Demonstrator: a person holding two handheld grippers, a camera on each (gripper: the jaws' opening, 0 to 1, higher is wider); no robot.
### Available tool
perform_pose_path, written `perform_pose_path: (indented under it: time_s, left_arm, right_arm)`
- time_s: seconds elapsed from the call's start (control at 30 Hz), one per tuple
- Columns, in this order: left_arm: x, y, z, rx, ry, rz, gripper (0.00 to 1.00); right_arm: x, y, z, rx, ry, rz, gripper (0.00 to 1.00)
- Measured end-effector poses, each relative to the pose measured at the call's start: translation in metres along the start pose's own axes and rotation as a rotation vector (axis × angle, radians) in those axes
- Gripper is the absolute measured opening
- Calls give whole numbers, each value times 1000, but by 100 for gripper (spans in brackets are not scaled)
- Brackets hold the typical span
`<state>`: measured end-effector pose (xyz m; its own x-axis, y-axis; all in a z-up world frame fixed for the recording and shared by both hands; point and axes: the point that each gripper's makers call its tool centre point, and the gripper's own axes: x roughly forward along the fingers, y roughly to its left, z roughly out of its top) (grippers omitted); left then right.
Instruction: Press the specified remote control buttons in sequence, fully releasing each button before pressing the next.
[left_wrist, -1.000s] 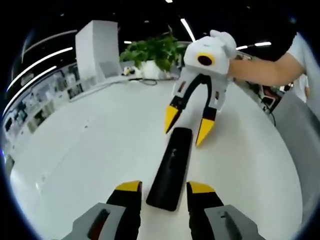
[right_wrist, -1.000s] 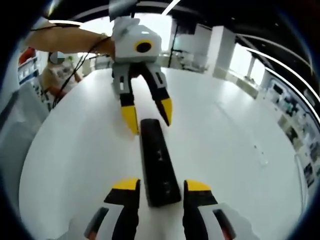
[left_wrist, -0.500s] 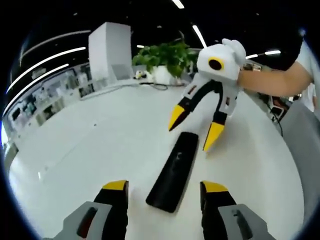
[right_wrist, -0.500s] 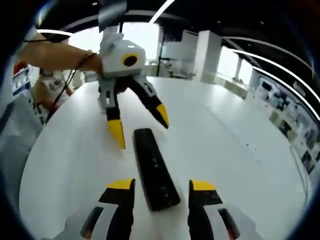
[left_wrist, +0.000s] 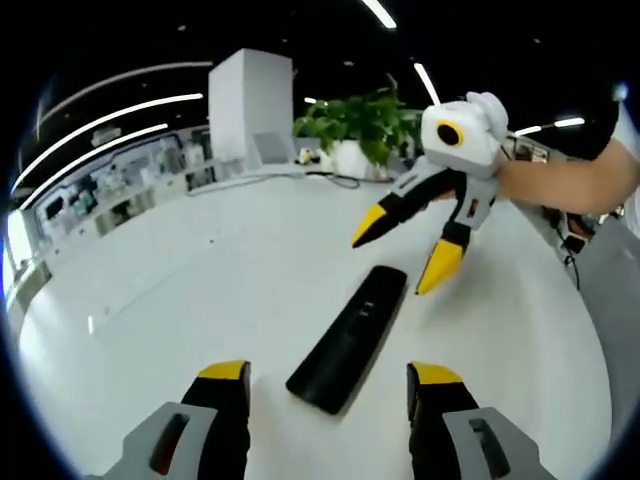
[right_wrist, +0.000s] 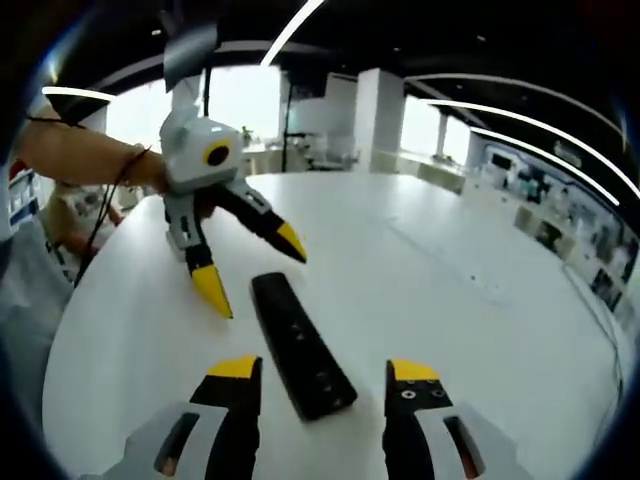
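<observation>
A black remote control (left_wrist: 350, 336) lies flat on the white table (left_wrist: 180, 300), seen lengthwise between both grippers. My left gripper (left_wrist: 328, 378) is open, lifted off the near end of the remote. The right gripper (left_wrist: 405, 252) enters from the upper right, open, its yellow tips hovering just beyond the remote's far end. In the right gripper view the remote (right_wrist: 300, 345) runs out from between my open right gripper (right_wrist: 324, 374); small buttons show on its top. The left gripper (right_wrist: 250, 265), held by a hand, hangs open above the remote's far end.
A potted green plant (left_wrist: 355, 120) and a white pillar (left_wrist: 250, 105) stand at the table's far edge. A person's forearm (left_wrist: 570, 185) reaches in from the right. Shelves line the room's left side. The table rim (right_wrist: 60, 330) curves at the left.
Both grippers have lifted and drawn back from the remote's ends, and their jaws have spread wider. The remote stays in its place on the table.
</observation>
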<state>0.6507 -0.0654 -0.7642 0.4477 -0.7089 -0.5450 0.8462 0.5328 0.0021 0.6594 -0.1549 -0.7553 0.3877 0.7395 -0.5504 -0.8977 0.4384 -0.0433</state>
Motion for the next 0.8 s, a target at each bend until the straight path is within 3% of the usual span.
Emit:
perform_pose_path:
  time_s: [0.17,0.27,0.8]
  left_arm:
    - [-5,-2,3,-44,-39,30,66]
    - [-7,-1,3,-65,-55,56,65]
    - [-16,-9,2,-90,-90,155,67]
  right_arm:
    - [-7,-6,-3,58,-30,-76,49]
    - [-10,-5,-6,104,-49,-96,49]
    - [-18,4,-8,175,-76,-167,50]
